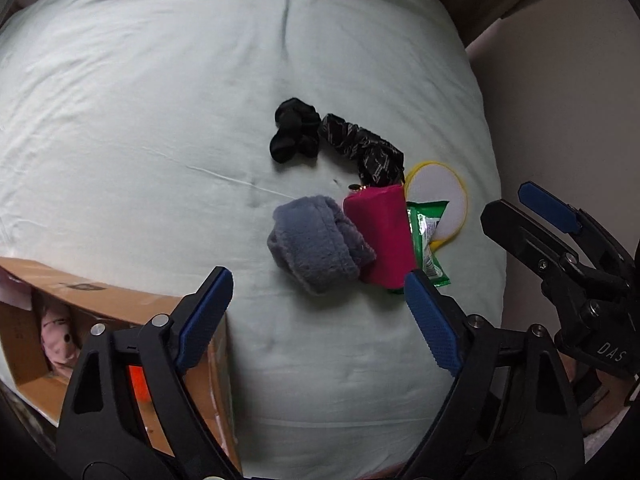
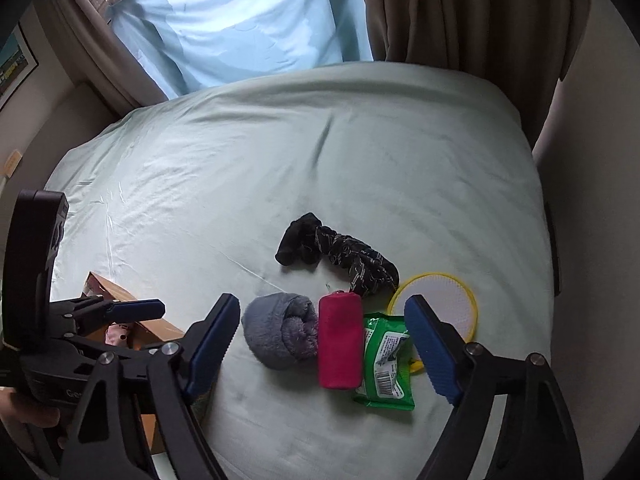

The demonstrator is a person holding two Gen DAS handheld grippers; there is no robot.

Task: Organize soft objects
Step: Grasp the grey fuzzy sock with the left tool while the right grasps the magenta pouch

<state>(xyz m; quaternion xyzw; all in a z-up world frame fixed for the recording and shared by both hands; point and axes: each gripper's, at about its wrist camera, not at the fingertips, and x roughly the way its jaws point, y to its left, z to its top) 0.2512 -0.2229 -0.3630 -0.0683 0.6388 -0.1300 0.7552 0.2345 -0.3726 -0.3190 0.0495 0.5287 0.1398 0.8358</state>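
Note:
On the pale green bed sheet (image 1: 160, 128) lies a cluster: a grey fuzzy rolled cloth (image 1: 316, 242) (image 2: 280, 330), a magenta pouch (image 1: 382, 236) (image 2: 340, 340), a green wipes packet (image 1: 428, 240) (image 2: 386, 364), a round white pad with a yellow rim (image 1: 440, 196) (image 2: 444, 306), a black scrunchie (image 1: 294, 130) (image 2: 300, 240) and a black patterned cloth (image 1: 360, 148) (image 2: 360, 266). My left gripper (image 1: 320, 312) is open and empty, just short of the grey cloth. My right gripper (image 2: 324, 344) is open and empty, hovering over the pouch and packet.
A cardboard box (image 1: 100, 300) (image 2: 132, 316) sits at the lower left on the bed, with a pink soft item (image 1: 58, 336) inside. A blue sheet (image 2: 240, 20) and beige curtains (image 2: 460, 12) hang behind the bed. The bed's right edge drops off near a wall (image 1: 560, 100).

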